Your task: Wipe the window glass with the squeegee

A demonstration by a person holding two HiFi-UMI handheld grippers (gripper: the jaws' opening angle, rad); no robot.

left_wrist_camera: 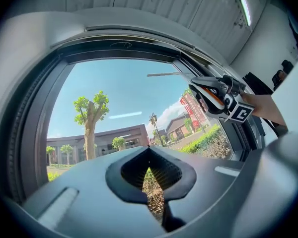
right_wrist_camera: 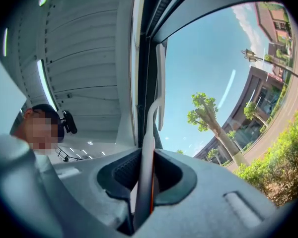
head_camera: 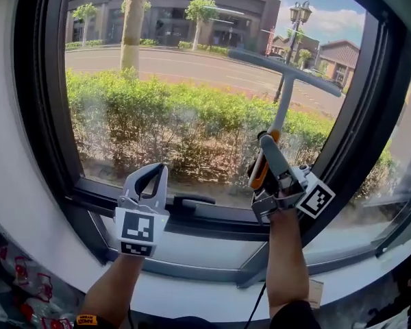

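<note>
**Right claw** point(head_camera: 266, 148): I am clenching it on the squeegee point(head_camera: 285, 96). In the right gripper view, the grey-and-orange handle of the squeegee point(right_wrist_camera: 150, 128) is passing straight between the two jaws of the right claw point(right_wrist_camera: 145, 182), and both jaws are pressing on it. The stem is rising above this claw to a long blade point(head_camera: 288, 72). The blade is lying slanted across the upper right part of the window glass point(head_camera: 192, 81), with its lower end out to the right of the claw. It appears to be resting against the pane, though contact cannot be confirmed from these angles.

**Left claw** point(head_camera: 153, 175): I am holding it low, well to the left of the right claw and apart from the squeegee. In the left gripper view, the jaws of the left claw point(left_wrist_camera: 150, 182) are meeting at their tips and gripping nothing. Only greenery outside is showing through the small opening behind the tips. From this claw, the right claw point(left_wrist_camera: 223, 99) is appearing up and to the right, and the blade point(left_wrist_camera: 164, 74) is reaching left from it.

**Beyond both claws**: the dark window frame point(head_camera: 48, 115) is enclosing the pane. Through the pane, a hedge point(head_camera: 192, 122) and a tree trunk point(head_camera: 132, 26) are showing.
</note>
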